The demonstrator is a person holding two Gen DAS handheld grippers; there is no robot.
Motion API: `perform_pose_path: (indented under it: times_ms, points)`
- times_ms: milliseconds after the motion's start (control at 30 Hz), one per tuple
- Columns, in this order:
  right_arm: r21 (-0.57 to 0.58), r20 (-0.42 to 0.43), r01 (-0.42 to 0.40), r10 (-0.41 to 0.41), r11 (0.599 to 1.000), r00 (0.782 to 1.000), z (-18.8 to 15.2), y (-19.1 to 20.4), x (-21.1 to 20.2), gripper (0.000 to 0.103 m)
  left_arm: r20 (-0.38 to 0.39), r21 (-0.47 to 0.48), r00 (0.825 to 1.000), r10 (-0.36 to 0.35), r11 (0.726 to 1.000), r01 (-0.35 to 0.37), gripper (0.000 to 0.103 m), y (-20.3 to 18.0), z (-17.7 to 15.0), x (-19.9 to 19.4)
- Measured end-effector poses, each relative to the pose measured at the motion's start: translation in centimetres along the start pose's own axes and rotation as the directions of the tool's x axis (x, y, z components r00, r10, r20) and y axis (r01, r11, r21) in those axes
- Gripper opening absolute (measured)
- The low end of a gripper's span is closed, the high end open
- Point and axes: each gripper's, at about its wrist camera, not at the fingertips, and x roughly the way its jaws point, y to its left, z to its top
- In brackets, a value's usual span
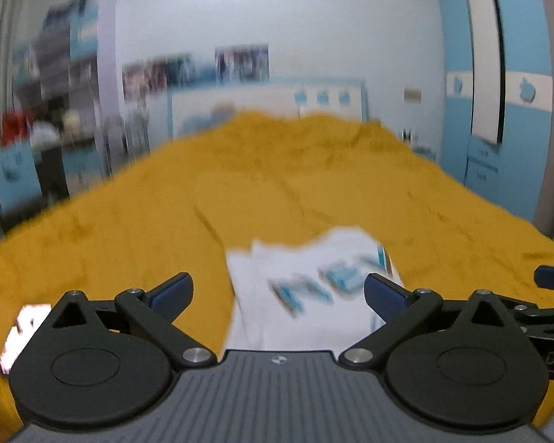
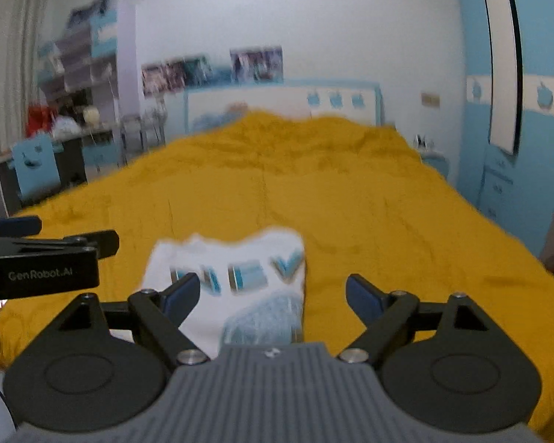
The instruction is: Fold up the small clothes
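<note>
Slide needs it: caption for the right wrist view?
Open right hand-held gripper above white sock on yellow bedspread.

Soft, even indoor light; both views motion-blurred, with fisheye-curved edges.

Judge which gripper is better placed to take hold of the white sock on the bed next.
Right, marginally. The white sock lies between the open right gripper fingers, beside its left finger. The left gripper, also open, sees it off-centre, though motion blur limits certainty.
</note>
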Motion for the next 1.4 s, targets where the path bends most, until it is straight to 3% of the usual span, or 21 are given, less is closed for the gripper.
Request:
perform_pose_path:
  times_ms: [167,433,633,1400]
  points:
    - [0.02,-0.112,0.001,0.002,1.0,0.994,-2.5,0.1,-0.4,0.082,-0.08,0.013,0.996,0.043,0.999,-0.042,0.103,0.1,-2.1,-0.4]
    - [0.005,-0.183,-0.012,0.013,1.0,0.983,-4.7,0.3,-0.6,0.082,-0.153,0.021,0.986,0.061,0.998,-0.058,0.103,-0.9,-4.2,-1.2]
    - [0.031,-0.213,0.005,0.002,1.0,0.977,-5.5,-0.2,-0.2,0.082,-0.162,0.02,0.985,0.06,0.998,-0.057,0.103,-1.4,-4.9,-1.4]
    - [0.033,-0.205,-0.005,0.012,0.999,0.979,-5.6,-0.3,-0.2,0.082,-0.166,0.023,0.984,0.056,0.998,-0.053,0.103,-2.0,-5.2,-1.5]
